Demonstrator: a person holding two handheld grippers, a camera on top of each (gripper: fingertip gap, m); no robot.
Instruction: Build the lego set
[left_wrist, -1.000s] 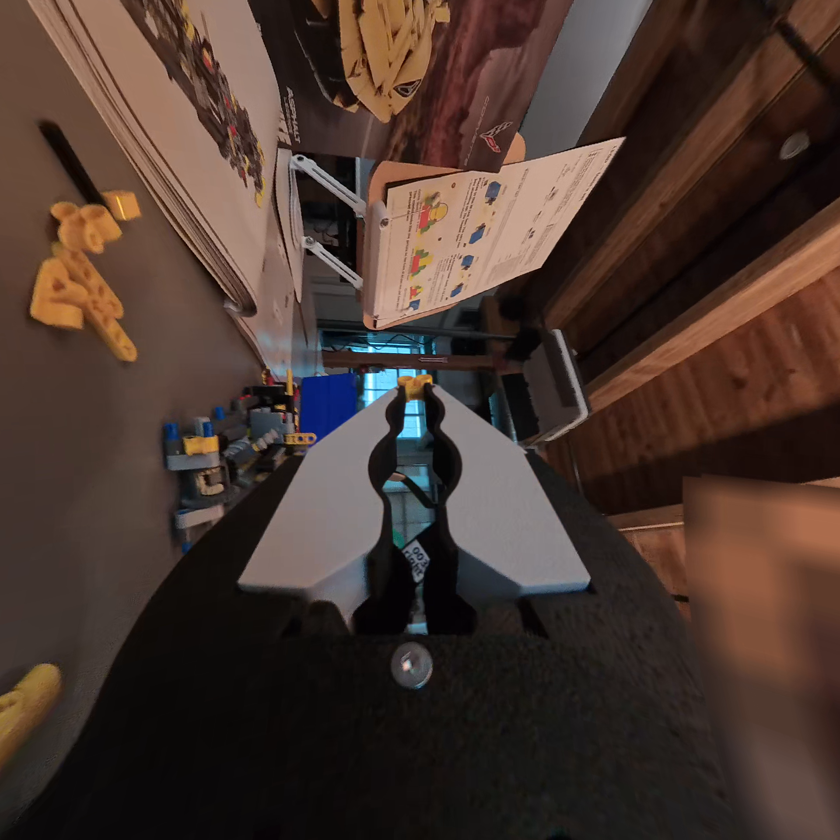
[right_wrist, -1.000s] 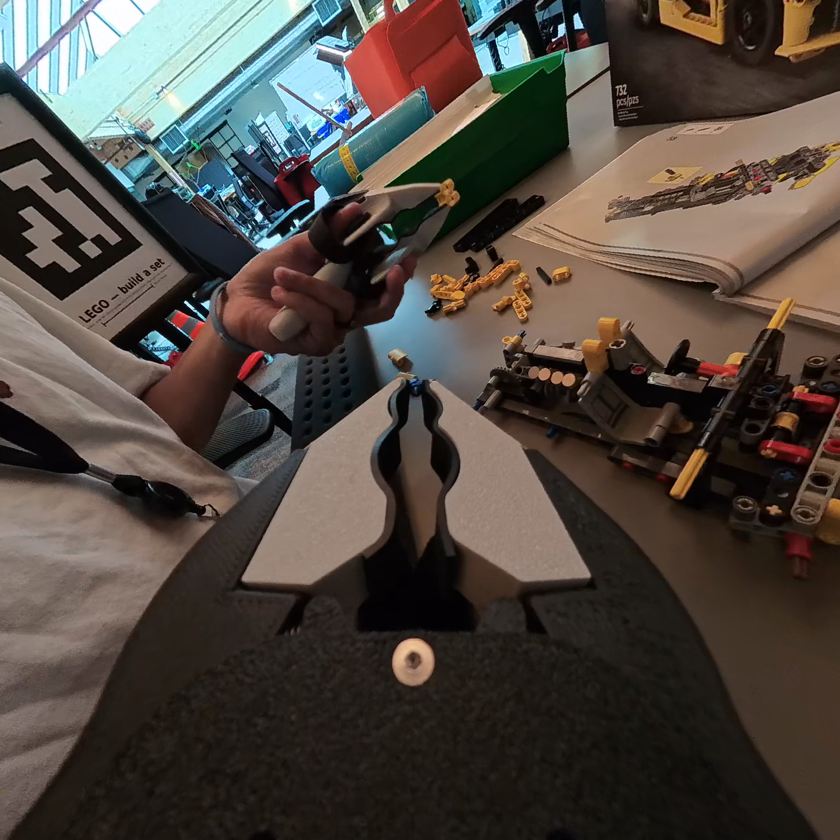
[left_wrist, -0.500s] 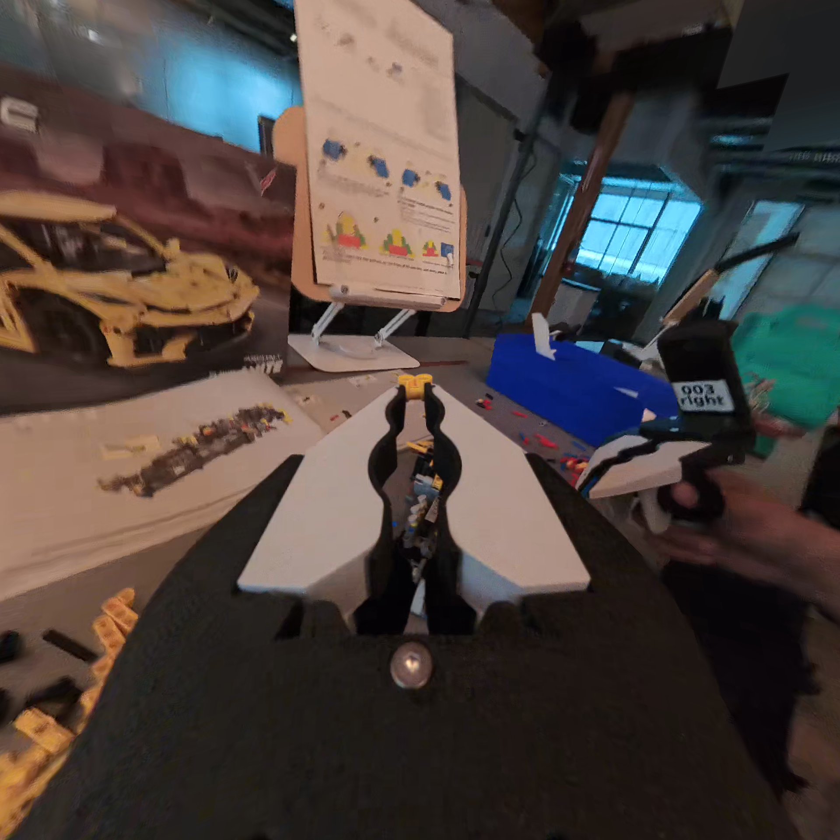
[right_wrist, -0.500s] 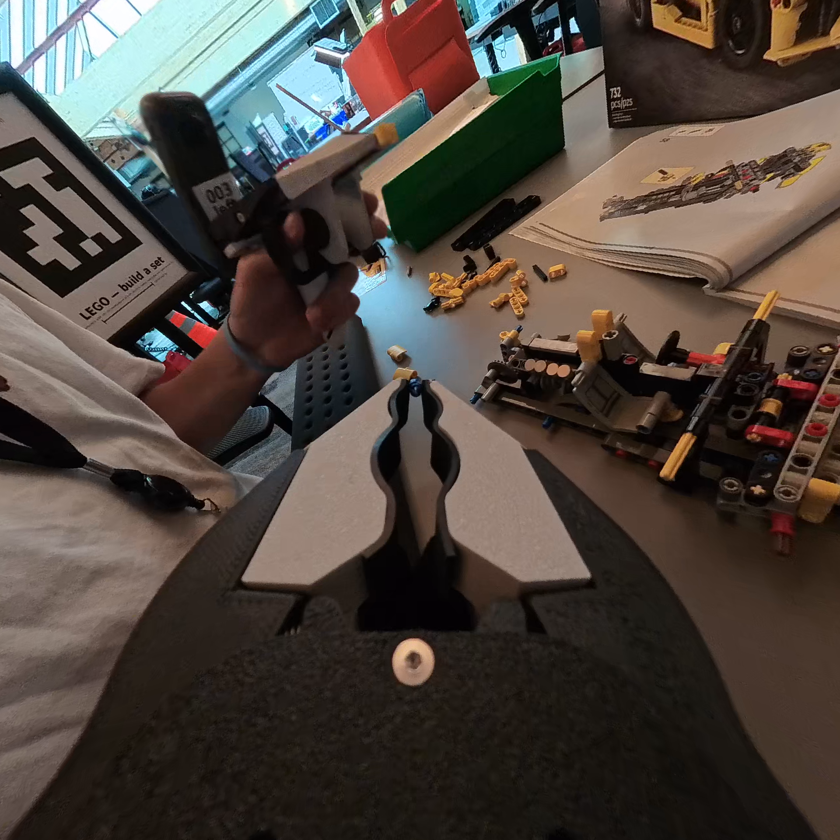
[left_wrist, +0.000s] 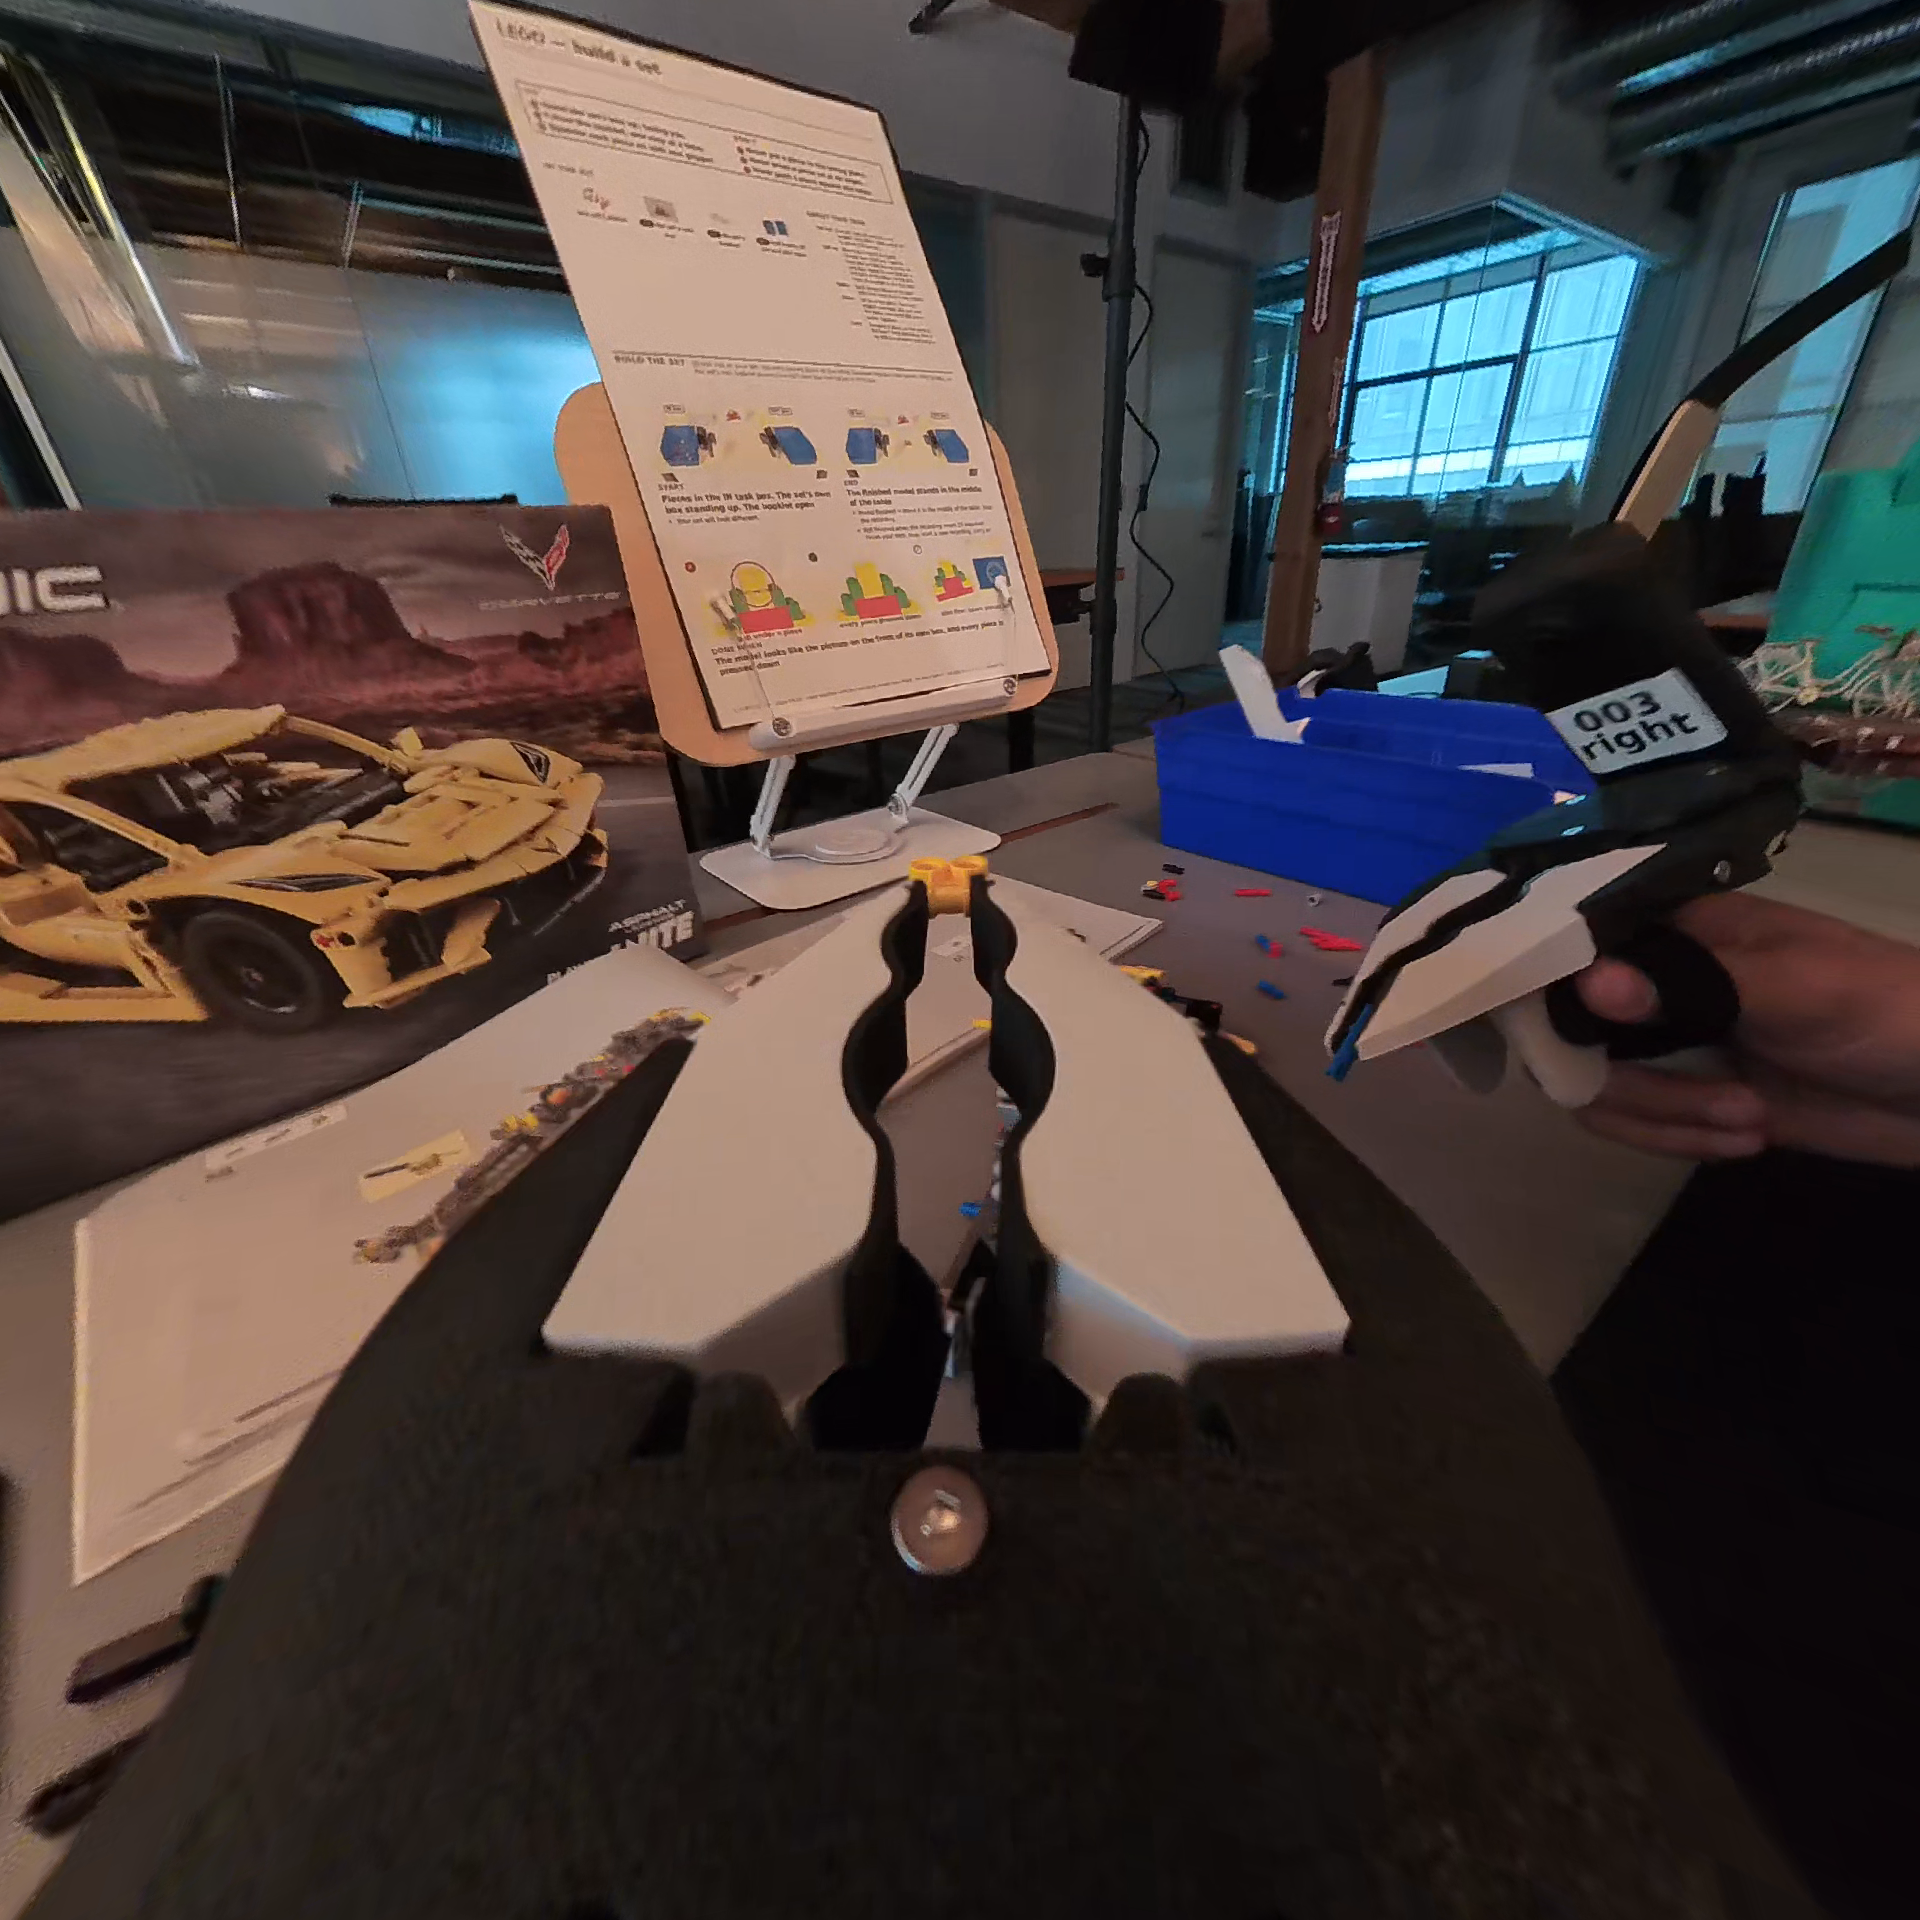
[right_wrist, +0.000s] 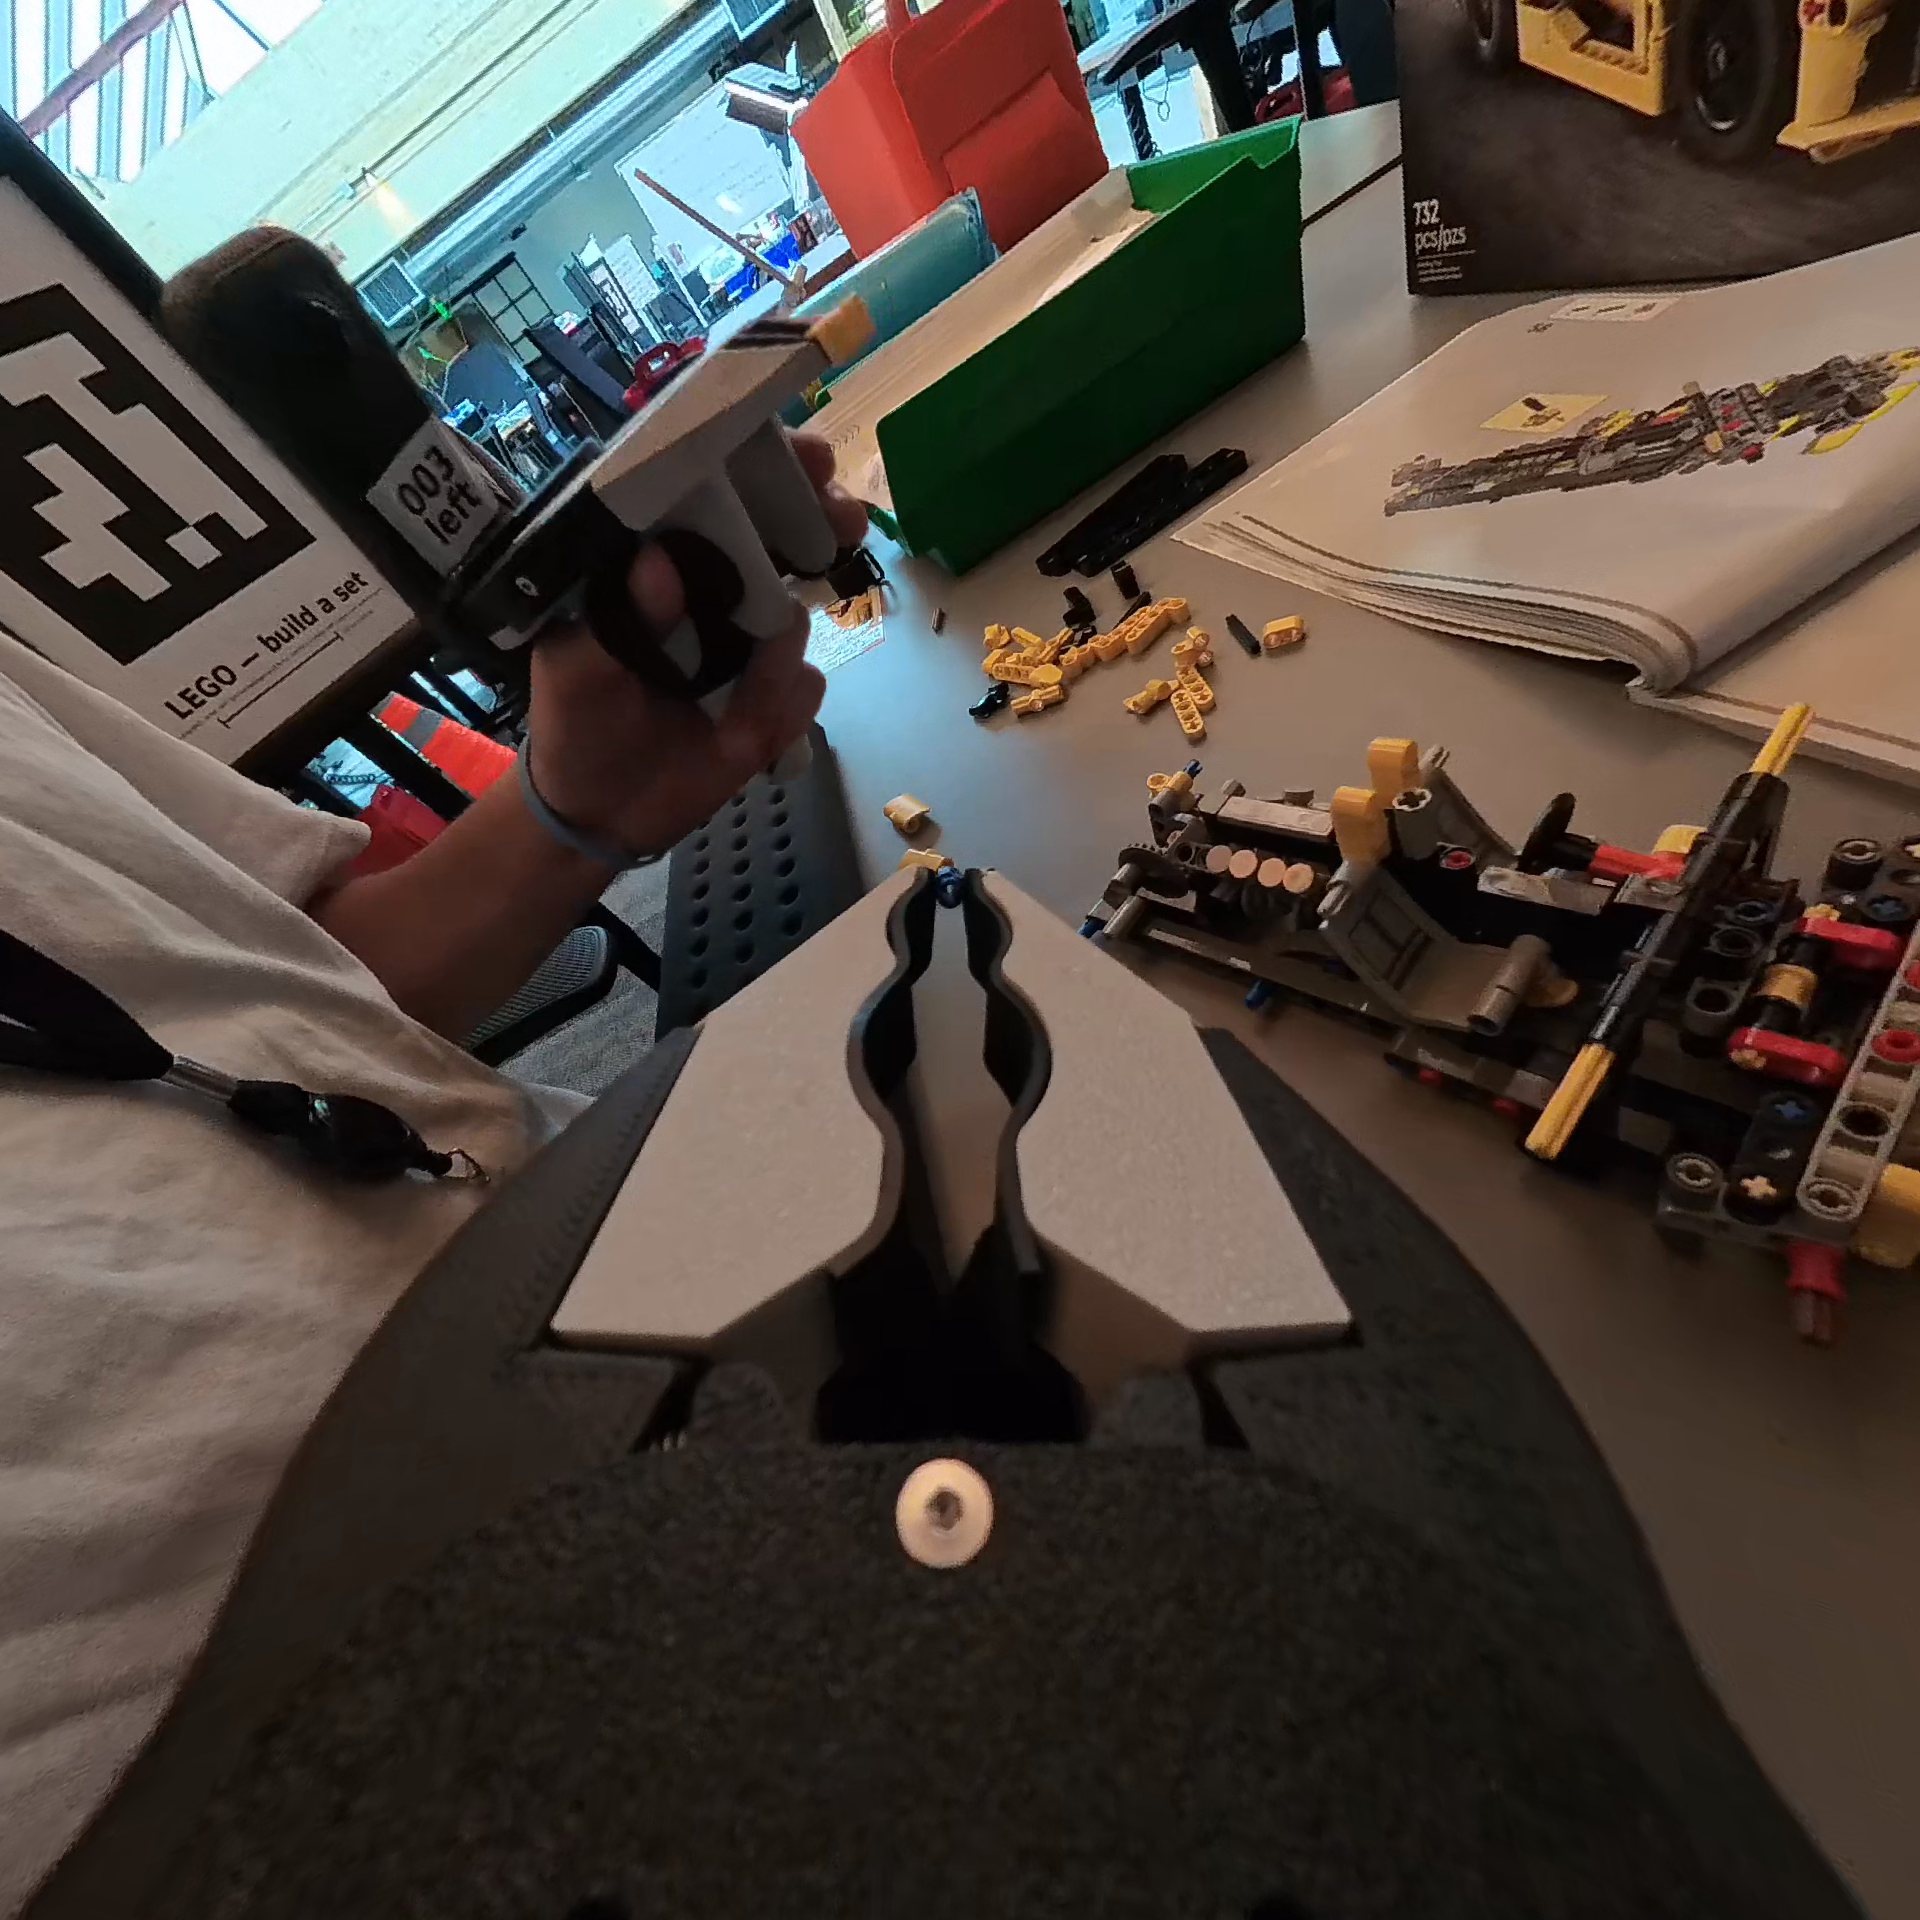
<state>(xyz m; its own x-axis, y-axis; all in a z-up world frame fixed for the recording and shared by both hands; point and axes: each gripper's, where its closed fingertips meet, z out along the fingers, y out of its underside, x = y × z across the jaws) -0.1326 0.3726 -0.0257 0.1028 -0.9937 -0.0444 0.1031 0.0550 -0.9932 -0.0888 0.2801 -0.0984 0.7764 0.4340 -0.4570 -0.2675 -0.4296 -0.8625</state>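
Lego chassis (right_wrist: 1538, 966), partly assembled, lies on the grey worktop (right_wrist: 1455, 1455) ahead and right of our right gripper (right_wrist: 948, 888), whose jaws are clenched on a small blue pin (right_wrist: 947, 885). Our left gripper (left_wrist: 947, 883) is raised above the worktop, jaws clamped on a yellow connector (left_wrist: 947, 871). Loose yellow pieces (right_wrist: 1101, 665) lie near the green bin (right_wrist: 1091, 395), beside the open instruction booklet (right_wrist: 1621, 520).

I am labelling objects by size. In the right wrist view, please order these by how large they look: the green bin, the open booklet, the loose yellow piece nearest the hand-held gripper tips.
1. Booklet, though the picture's edge cuts it off.
2. Green bin; it lies farther away, so its true size may be greater.
3. Yellow piece, clearly smallest.
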